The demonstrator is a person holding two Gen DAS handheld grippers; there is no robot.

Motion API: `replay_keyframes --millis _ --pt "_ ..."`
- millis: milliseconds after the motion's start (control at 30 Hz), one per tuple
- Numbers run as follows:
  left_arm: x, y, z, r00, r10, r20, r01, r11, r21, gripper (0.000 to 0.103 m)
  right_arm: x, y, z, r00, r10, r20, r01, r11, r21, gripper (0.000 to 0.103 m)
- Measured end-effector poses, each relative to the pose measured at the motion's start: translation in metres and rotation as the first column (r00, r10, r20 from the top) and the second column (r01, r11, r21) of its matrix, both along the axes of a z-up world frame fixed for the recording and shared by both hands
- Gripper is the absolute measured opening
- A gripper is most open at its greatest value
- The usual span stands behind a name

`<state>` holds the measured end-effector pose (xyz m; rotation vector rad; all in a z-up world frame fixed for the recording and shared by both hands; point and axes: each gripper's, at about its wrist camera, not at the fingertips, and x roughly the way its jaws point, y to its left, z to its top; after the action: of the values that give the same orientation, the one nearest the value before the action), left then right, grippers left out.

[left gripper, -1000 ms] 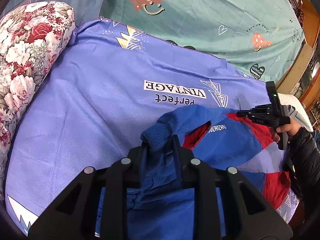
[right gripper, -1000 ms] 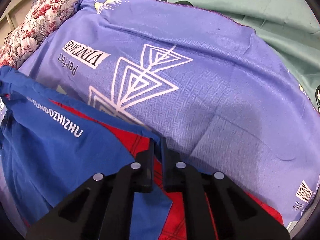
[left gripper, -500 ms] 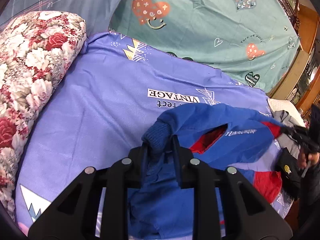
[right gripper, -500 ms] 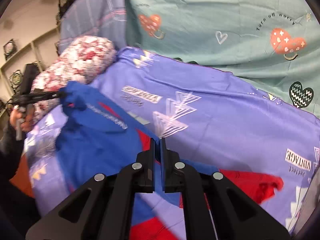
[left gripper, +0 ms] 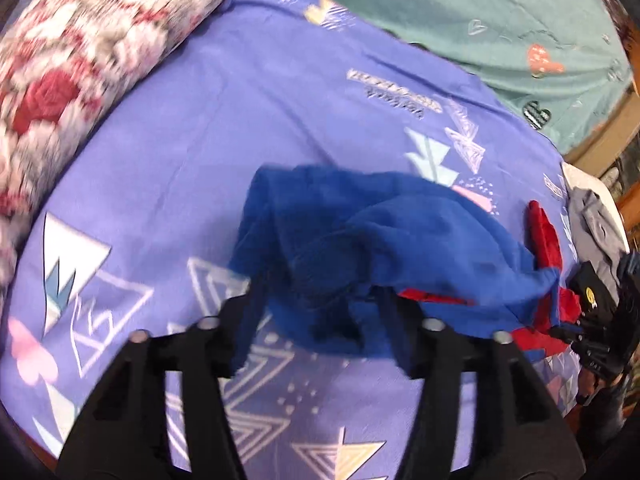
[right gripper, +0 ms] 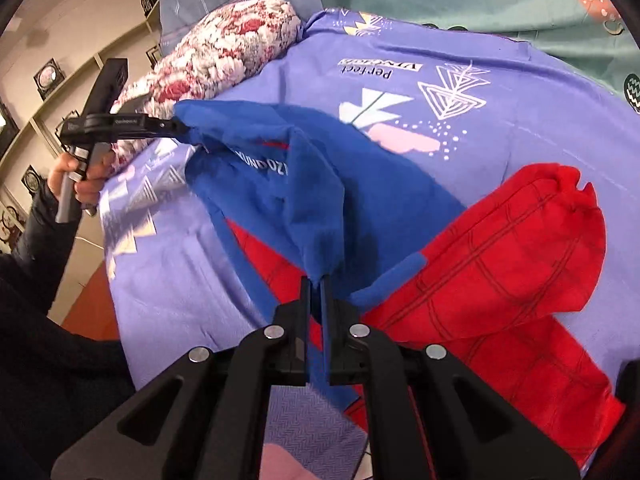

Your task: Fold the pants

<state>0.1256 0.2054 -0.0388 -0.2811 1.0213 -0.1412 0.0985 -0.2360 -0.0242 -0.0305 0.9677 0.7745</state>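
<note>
Right gripper (right gripper: 316, 280): jaws pressed together on a thin blue edge of the pants (right gripper: 312, 184); the fabric runs up from the pinch in a taut ridge.

Left gripper (left gripper: 320, 304): jaws opening, set wide in its own view, with the blue cuff end bunched between them and no pad seen pressing it. In the right wrist view its tip (right gripper: 176, 126) sits at the far blue corner; whether cloth clings there cannot be told.

Pants: blue and red, printed lettering on the blue, dark grid lines on the red. They lie across the middle of the purple sheet (left gripper: 180, 128), the blue part lifted and draped between the two grippers, the red leg (right gripper: 520, 248) spread flat at the right.

Handling, as judged: soft, light, limp cloth, probably fleece-like. It sags wherever unsupported, bunches readily, holds no shape of its own, and will not break. Layers may slide over each other, so a pinch through one layer alone could pull the legs out of line.

Where to hold, as judged: at hems, cuffs or waistband, where doubled cloth gives the pads something thick; two corners of one edge, kept taut, should lay a straight fold.

Surroundings: floral pillow (left gripper: 80, 60) at the left of the sheet, teal cover (left gripper: 500, 20) beyond it, grey clothing (left gripper: 596, 224) at the right edge.
</note>
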Motion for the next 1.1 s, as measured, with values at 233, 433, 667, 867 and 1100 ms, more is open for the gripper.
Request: replay_keyframes --millis 233,433,667,867,1100 --pt "-0.013 0.014 0.0 0.996 0.063 -0.062 -0.065 0.997 -0.032 0.084 -0.019 -0.005 -0.001 1.0 -0.006 0.023 0.006 1.0 -0.024 0.008" --pt "-0.02 0.011 0.012 0.993 0.092 -0.072 -0.096 0.995 -0.042 0.09 -0.028 -0.024 0.007 0.992 -0.092 0.086 0.093 0.996 -0.008 0.044" --pt "-0.007 -0.011 0.013 0.991 0.081 -0.104 -0.09 0.992 -0.088 0.09 -0.009 -0.051 0.015 0.931 -0.335 0.144 0.343 0.939 -0.036 0.052" --pt "0.0 -0.025 -0.008 0.977 0.105 -0.185 -0.118 0.991 -0.058 0.09 -0.002 -0.048 0.015 0.923 -0.353 0.151 0.357 0.934 -0.005 0.052" --pt "0.001 -0.018 -0.011 0.977 0.127 -0.174 -0.147 0.983 -0.113 0.07 0.0 -0.032 0.012 0.929 -0.327 0.174 0.334 0.943 -0.013 0.053"
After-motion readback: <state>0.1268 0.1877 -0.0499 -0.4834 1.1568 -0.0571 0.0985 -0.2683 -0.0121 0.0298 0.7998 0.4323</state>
